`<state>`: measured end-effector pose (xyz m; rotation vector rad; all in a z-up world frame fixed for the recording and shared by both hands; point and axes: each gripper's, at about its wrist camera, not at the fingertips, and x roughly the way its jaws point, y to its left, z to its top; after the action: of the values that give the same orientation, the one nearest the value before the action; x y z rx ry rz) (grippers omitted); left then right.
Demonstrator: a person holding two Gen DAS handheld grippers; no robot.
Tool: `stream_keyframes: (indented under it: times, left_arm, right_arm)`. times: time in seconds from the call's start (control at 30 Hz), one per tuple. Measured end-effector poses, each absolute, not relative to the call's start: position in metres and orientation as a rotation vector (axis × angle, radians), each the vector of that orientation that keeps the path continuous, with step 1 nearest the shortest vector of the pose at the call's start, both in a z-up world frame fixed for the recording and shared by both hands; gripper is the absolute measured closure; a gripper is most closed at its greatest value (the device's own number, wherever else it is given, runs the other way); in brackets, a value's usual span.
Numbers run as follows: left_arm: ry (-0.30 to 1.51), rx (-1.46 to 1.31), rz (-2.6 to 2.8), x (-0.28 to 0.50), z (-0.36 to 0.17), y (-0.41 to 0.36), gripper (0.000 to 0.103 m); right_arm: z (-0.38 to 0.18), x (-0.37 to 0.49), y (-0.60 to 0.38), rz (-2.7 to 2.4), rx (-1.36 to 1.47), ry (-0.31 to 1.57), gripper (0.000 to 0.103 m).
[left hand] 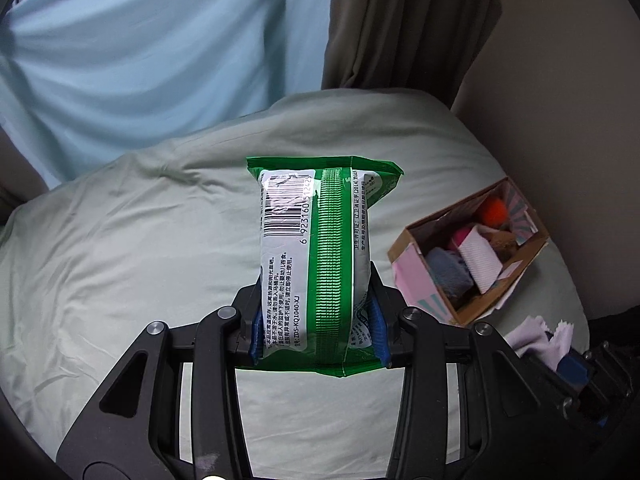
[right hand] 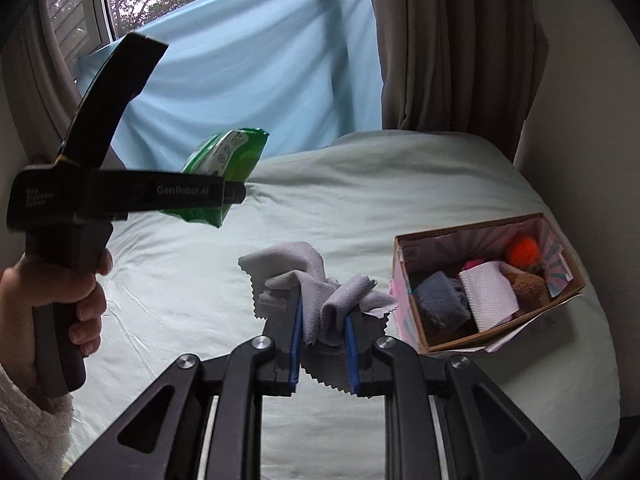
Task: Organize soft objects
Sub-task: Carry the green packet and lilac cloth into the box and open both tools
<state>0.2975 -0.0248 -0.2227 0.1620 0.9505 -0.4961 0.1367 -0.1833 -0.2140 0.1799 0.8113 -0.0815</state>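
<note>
My left gripper (left hand: 316, 284) is shut on a green and white pack of wet wipes (left hand: 316, 240) and holds it upright above the bed; the pack also shows in the right wrist view (right hand: 224, 160). My right gripper (right hand: 322, 300) is shut on a crumpled grey cloth (right hand: 308, 280) with zigzag edges, above the bed, just left of the cardboard box (right hand: 412, 320). The cloth (left hand: 532, 334) shows at the lower right of the left wrist view. The open box (left hand: 404, 248) holds a grey-blue towel (right hand: 440, 304), a white folded cloth (right hand: 488, 296), a brown plush (right hand: 528, 286) and an orange ball (right hand: 522, 250).
The pale green bed sheet (right hand: 360, 200) covers the bed. A light blue sheet (right hand: 240, 80) hangs over the window behind it. Brown curtains (right hand: 452, 40) and a wall (left hand: 560, 100) stand right of the bed. The person's hand (right hand: 80, 292) holds the left gripper's handle.
</note>
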Motion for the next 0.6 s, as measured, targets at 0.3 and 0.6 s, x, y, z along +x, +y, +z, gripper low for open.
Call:
stream_keyframes:
  times: [0.3,0.6]
  left_arm:
    - [0.946,0.132,-0.513,0.245,-0.180,-0.061,0.066]
    - [0.965,0.127,-0.481,0.217,-0.171,-0.142,0.066]
  right_arm:
    - [-0.147,0.127,-0.256,-0.141,0.196,0.780,0.086]
    - [-0.130,0.129,-0.341,-0.120,0.184,0.797,0.086]
